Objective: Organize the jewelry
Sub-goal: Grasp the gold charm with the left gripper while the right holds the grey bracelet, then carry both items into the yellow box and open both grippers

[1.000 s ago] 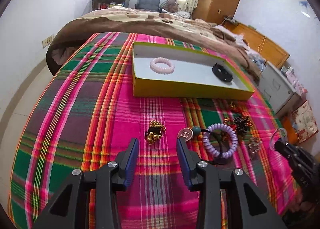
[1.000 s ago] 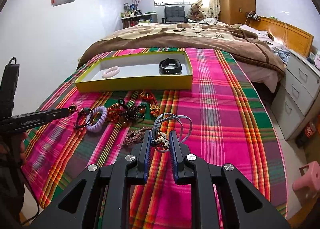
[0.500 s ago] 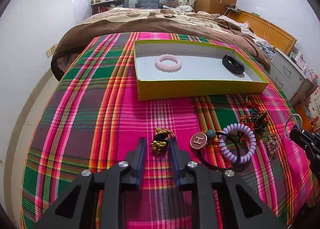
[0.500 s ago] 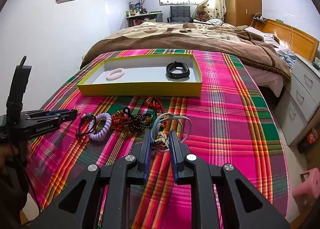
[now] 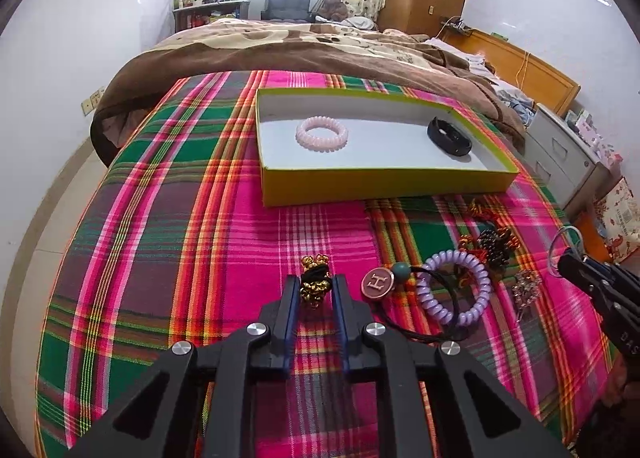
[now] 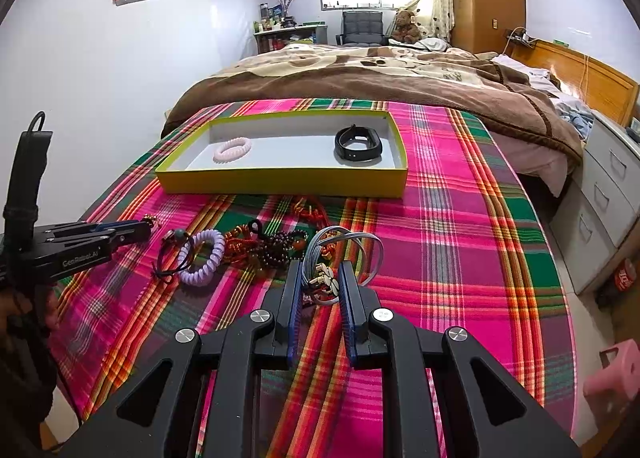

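Observation:
On the plaid bedspread my left gripper (image 5: pixel 316 280) is closing its jaws on a gold-and-black bead ornament (image 5: pixel 315 292), and both pads touch it. My right gripper (image 6: pixel 321 270) is shut on a grey cord bracelet (image 6: pixel 348 236) with gold clasps, low over the cloth. Between the two lie a purple coil band (image 5: pixel 452 290), a round brown tag (image 5: pixel 378 283) and dark bead strands (image 6: pixel 276 250). Farther back, a yellow-green box (image 5: pixel 380 182) holds a pink coil band (image 5: pixel 321 131) and a black wristband (image 5: pixel 449 136).
A sparkly clip (image 5: pixel 524 290) lies by the bead strands. A brown blanket (image 5: pixel 300 46) covers the bed beyond the box. Grey drawers (image 6: pixel 600 210) and a pink stool (image 6: pixel 616 370) stand off the bed's right edge. A hand (image 6: pixel 24 322) holds the left gripper's handle.
The left jaws have gone from wide open to closed around the gold-and-black ornament, which now sits between the fingers. The right gripper keeps its hold on the cord bracelet.

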The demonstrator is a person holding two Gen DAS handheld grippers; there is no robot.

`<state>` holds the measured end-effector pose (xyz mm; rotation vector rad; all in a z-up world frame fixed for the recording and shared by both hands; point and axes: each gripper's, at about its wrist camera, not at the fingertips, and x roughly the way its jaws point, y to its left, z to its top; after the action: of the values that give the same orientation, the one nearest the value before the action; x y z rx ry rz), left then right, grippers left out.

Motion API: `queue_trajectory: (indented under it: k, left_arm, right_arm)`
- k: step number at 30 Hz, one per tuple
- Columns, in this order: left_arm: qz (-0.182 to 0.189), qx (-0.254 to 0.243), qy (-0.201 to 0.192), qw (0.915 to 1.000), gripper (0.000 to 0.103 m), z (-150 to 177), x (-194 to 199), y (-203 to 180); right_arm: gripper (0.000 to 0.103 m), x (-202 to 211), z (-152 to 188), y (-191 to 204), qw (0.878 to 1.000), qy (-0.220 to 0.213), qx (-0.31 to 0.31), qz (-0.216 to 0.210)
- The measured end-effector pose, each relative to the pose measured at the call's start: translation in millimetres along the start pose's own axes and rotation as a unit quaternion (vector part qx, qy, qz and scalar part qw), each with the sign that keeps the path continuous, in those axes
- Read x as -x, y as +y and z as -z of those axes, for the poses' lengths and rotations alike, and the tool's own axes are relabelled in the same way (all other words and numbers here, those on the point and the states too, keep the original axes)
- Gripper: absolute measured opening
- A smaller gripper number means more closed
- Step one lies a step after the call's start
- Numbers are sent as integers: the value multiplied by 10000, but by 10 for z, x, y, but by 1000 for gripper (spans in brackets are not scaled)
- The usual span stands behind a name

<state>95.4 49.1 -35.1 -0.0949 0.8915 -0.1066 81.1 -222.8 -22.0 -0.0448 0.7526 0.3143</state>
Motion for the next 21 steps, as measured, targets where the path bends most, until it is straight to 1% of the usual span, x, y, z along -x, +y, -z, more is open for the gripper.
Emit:
queue_trajectory:
  k: [6, 9, 14, 21]
  left_arm:
    - [99, -7, -178, 9998, 16, -78, 158, -30]
    - [92, -27, -269, 9996, 16, -141, 222, -43]
    - [140, -63, -452, 9989, 16, -308, 320, -61]
    - [203, -167, -578, 9980, 16, -589, 281, -96]
  right_arm:
    - [18, 16, -111, -27, 10000, -63, 6, -30]
    - [18, 16, -179, -19, 9999, -104, 27, -48]
    - [18, 8, -342, -8, 9997, -197, 69, -124]
    - [18, -131, -670, 32, 9992, -198, 269, -228]
